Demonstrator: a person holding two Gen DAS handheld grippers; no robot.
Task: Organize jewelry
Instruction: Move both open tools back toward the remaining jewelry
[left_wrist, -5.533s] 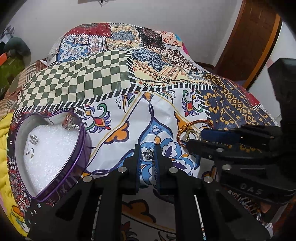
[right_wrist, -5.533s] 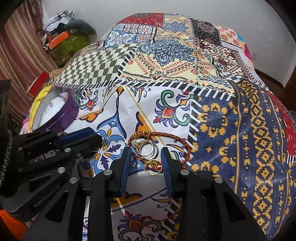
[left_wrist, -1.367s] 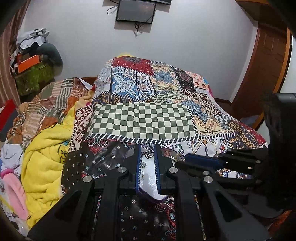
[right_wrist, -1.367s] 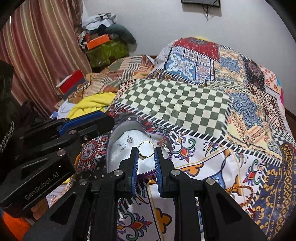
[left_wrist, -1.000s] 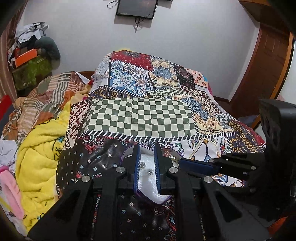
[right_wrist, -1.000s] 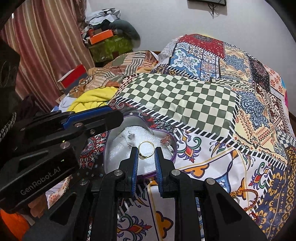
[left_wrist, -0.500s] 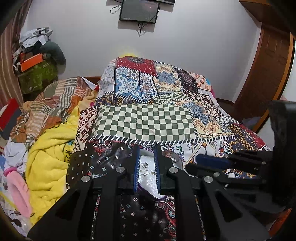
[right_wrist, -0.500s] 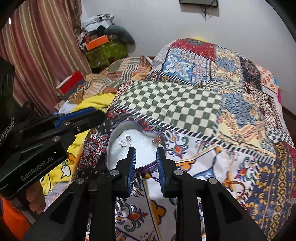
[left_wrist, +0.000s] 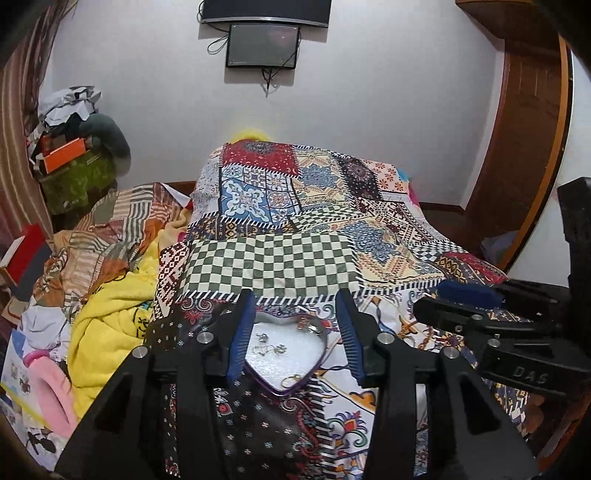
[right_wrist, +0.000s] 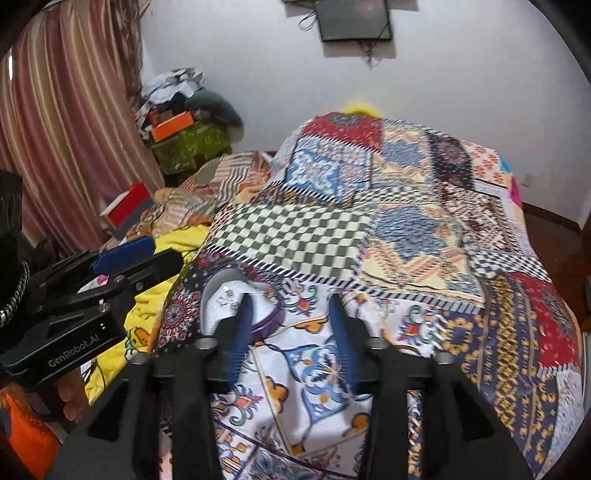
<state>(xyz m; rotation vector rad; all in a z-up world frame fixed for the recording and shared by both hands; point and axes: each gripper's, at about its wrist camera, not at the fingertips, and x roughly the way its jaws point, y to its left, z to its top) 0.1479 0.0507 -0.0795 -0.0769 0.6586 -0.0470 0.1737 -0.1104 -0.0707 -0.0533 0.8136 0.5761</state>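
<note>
A purple heart-shaped tin (left_wrist: 312, 376) with a white foam lining lies on the patterned bedspread. Small silver earrings (left_wrist: 271, 347) lie on the foam, and a gold ring (left_wrist: 291, 379) rests near the tin's near tip. My left gripper (left_wrist: 295, 339) is open and empty, raised above the tin, which shows between its fingers. My right gripper (right_wrist: 290, 328) is open and empty, held to the right of the tin (right_wrist: 271, 321), and also shows at the right of the left wrist view (left_wrist: 465, 306). The left gripper shows at the left of the right wrist view (right_wrist: 122, 258).
The patchwork bedspread (left_wrist: 280, 266) covers the bed. A yellow blanket (left_wrist: 107, 314) and heaped clothes lie to the left. Boxes (right_wrist: 173, 125) are stacked in the back-left corner by a curtain. A wooden door (left_wrist: 524, 129) stands at the right.
Both grippers opened wide and pulled back up from the tin. The gold ring left the right gripper and now lies in the tin. The right gripper swung to the right.
</note>
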